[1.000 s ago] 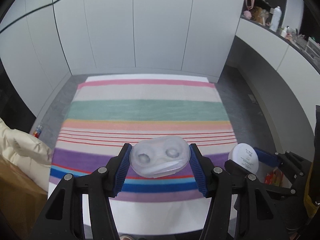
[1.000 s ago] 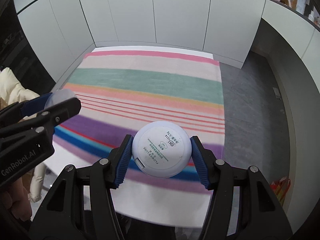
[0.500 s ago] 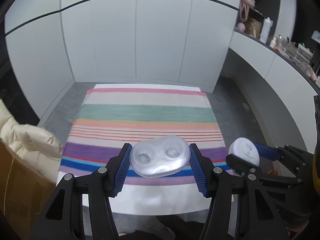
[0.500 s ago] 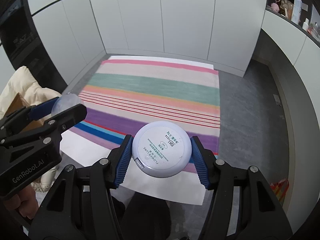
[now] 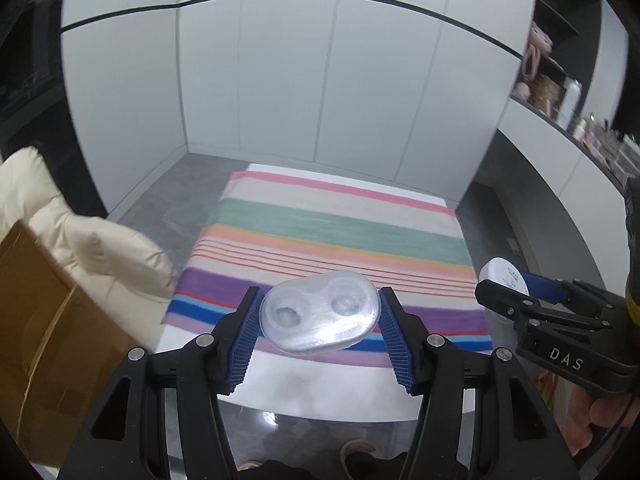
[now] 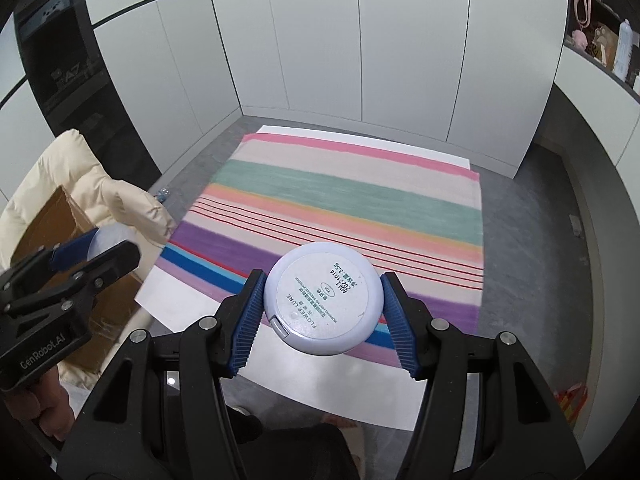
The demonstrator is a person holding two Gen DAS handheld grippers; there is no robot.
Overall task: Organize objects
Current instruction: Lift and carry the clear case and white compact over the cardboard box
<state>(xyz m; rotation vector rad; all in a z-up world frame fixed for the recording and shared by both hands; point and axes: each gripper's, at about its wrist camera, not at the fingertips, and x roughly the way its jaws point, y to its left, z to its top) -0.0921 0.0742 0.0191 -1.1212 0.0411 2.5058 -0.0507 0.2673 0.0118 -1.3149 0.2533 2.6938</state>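
Left tool (image 5: 319, 320) clamped on clear two-well lens case (image 5: 319, 314), right tool (image 6: 322, 302) clamped on round white powder compact (image 6: 322, 298), both held in air above striped rug (image 6: 340, 204), cardboard box (image 5: 36, 328) at left.

Home room: white wardrobe doors (image 6: 320, 40), striped cloth (image 6: 340, 208) on desk, shelf (image 6: 600, 40) with bottles, plush toys.

Between my left pads sits a cloudy, glossy plastic lens case (image 5: 319, 316); my right holds a smooth, matt plastic compact (image 6: 323, 297). Below lies a fuzzy striped woven rug (image 6: 340, 200).
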